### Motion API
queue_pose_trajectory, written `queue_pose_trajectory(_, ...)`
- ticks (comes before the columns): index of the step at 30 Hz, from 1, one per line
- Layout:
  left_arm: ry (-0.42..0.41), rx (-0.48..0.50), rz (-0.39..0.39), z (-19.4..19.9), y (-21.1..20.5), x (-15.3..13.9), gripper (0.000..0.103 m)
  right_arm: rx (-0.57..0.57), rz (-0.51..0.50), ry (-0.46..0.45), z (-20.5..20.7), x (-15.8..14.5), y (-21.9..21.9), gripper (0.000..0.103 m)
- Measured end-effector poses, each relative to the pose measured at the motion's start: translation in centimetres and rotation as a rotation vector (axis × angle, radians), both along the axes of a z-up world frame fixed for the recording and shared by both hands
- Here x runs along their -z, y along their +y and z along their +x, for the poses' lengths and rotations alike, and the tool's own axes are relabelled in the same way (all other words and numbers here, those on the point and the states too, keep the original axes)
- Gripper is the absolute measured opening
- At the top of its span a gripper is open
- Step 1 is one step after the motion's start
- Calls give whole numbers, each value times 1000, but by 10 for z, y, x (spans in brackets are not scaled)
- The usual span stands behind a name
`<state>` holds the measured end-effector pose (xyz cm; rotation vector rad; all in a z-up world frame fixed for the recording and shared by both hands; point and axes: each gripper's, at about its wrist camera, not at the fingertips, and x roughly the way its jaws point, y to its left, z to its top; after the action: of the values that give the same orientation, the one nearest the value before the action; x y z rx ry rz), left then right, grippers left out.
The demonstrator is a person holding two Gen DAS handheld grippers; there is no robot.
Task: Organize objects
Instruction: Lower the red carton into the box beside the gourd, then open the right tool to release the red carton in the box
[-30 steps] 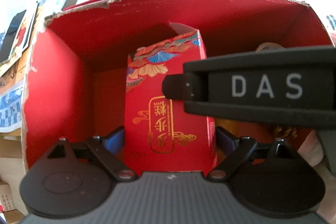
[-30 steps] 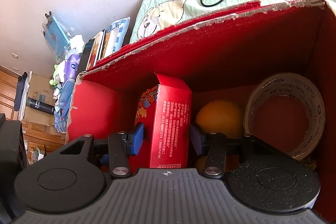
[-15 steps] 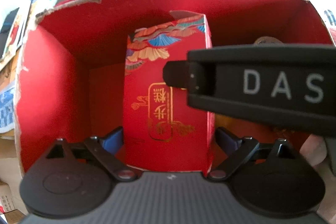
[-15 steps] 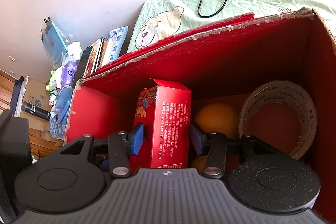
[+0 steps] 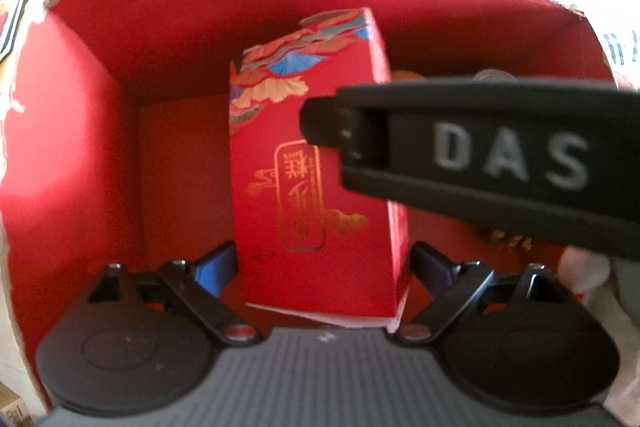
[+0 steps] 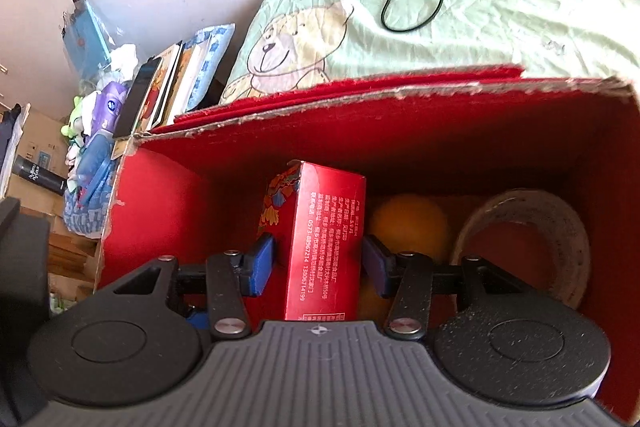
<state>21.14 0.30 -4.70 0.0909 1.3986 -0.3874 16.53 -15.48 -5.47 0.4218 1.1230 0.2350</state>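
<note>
A lived-in home bedroom is showing here: a pale green bedsheet printed with a teddy bear (image 6: 296, 47) is lying at the far side with a black cable (image 6: 420, 7) trailing across it, and books (image 6: 176, 83) are leaning far left.

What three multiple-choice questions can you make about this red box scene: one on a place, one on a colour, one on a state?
1. Where is the tape roll in the big box?
A) right of the ball
B) in the left corner
C) outside it

2. What colour is the ball?
A) green
B) orange
C) white

3. The big box is:
A) taped shut
B) flattened
C) open on top

Answers:
1 A: it stands by the right wall, past the ball.
2 B: it shows orange beside the tape roll.
3 C: its red inside is in plain view.
</note>
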Motion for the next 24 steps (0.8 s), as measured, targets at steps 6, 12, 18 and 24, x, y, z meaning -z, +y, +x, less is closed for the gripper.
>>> queue_pose_trajectory(6, -16, -1, 33, -1, 0, -4, 92, 31, 86, 33, 6, 13, -11, 52)
queue_pose_trajectory(12, -16, 25, 40, -5, 1, -9, 92, 25, 58, 40, 1, 8, -10, 53)
queue_pose_trajectory(18, -138, 77, 85, -15, -3, -30, 93, -4, 42, 33, -3, -1, -5, 53)
queue_pose_trajectory(24, -114, 65, 90, -12, 1, -24, 93, 28, 40, 29, -3, 3, -2, 45)
